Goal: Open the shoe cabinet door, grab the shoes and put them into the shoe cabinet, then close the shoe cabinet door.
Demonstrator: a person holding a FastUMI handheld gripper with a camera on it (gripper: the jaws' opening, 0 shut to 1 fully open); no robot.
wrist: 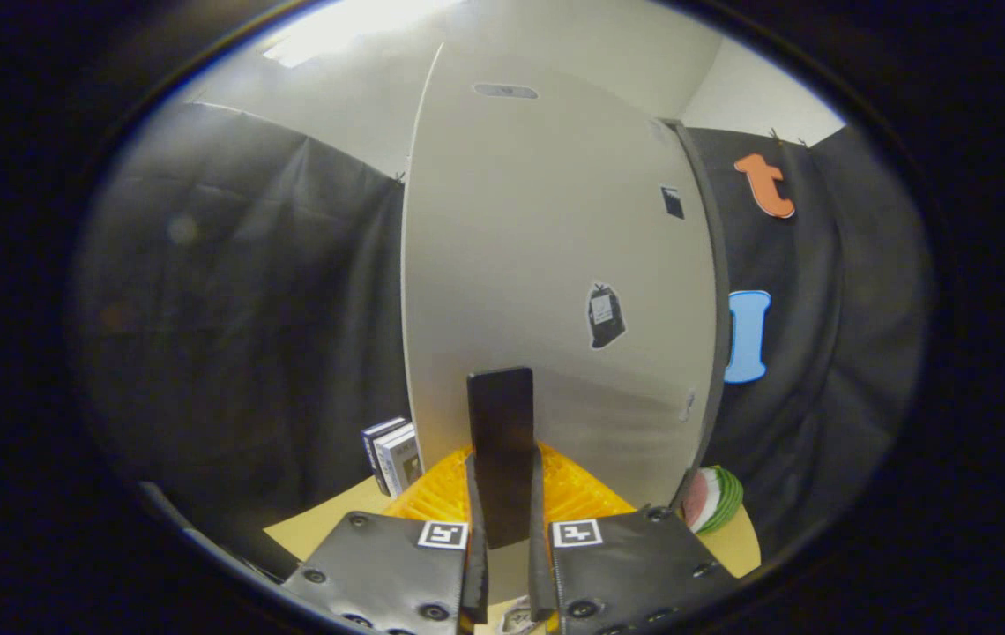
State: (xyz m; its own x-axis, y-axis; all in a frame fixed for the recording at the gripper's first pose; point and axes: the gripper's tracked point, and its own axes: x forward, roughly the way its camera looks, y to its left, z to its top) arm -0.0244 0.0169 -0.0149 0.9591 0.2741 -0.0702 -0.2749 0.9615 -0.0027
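Note:
The white shoe cabinet door (547, 256) stands close in front of me, upright, with a dark edge strip (714, 291) down its right side. A flat black door handle (501, 432) sticks up from between my fingers. My gripper (506, 494) is shut on this handle, with one finger pressing on each side of it. Two small dark stickers (606, 315) sit on the door face to the right of the handle.
An orange ribbed thing (577, 494) lies at the door's foot, just beyond the fingers. Two small upright boxes (392, 454) stand left of the door on a tan surface (326, 529). A watermelon-slice toy (712, 499) lies to the right.

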